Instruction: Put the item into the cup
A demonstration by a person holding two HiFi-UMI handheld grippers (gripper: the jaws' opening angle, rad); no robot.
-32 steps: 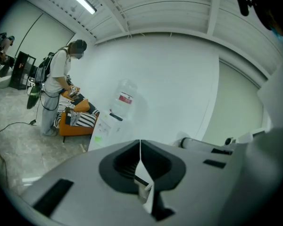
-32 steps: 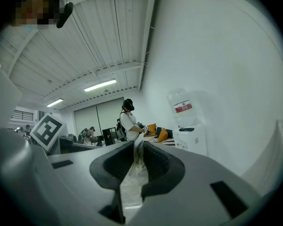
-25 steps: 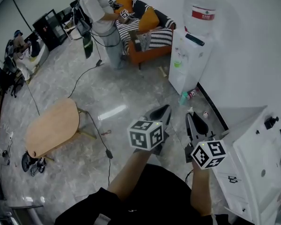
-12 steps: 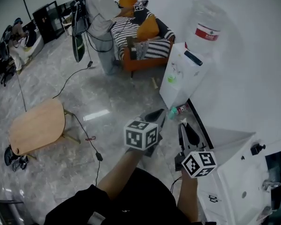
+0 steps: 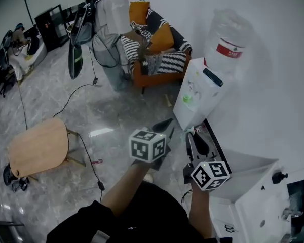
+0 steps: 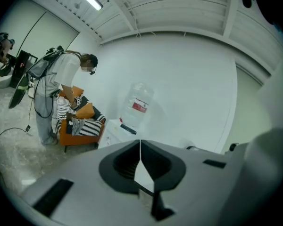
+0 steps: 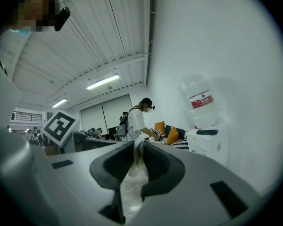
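No cup and no item show in any view. My left gripper (image 5: 169, 122) (image 6: 140, 143) is held out over the marble floor, jaws shut with nothing between them. My right gripper (image 5: 189, 135) (image 7: 137, 146) is beside it on the right, pointing toward the white water dispenser (image 5: 198, 101) (image 7: 208, 145). Its jaws are shut too and hold nothing. In both gripper views only the room lies beyond the jaws.
The dispenser carries a large bottle (image 5: 228, 37) and stands against the white wall. A white cabinet (image 5: 253, 199) is at the lower right. A person (image 5: 110, 32) bends over an orange sofa (image 5: 159, 52). A wooden side table (image 5: 38, 148) and floor cables (image 5: 88, 158) lie to the left.
The head view has swung so the dispenser sits nearer the middle. Both grippers have drifted slightly left, still shut and side by side. The person at the sofa has shifted.
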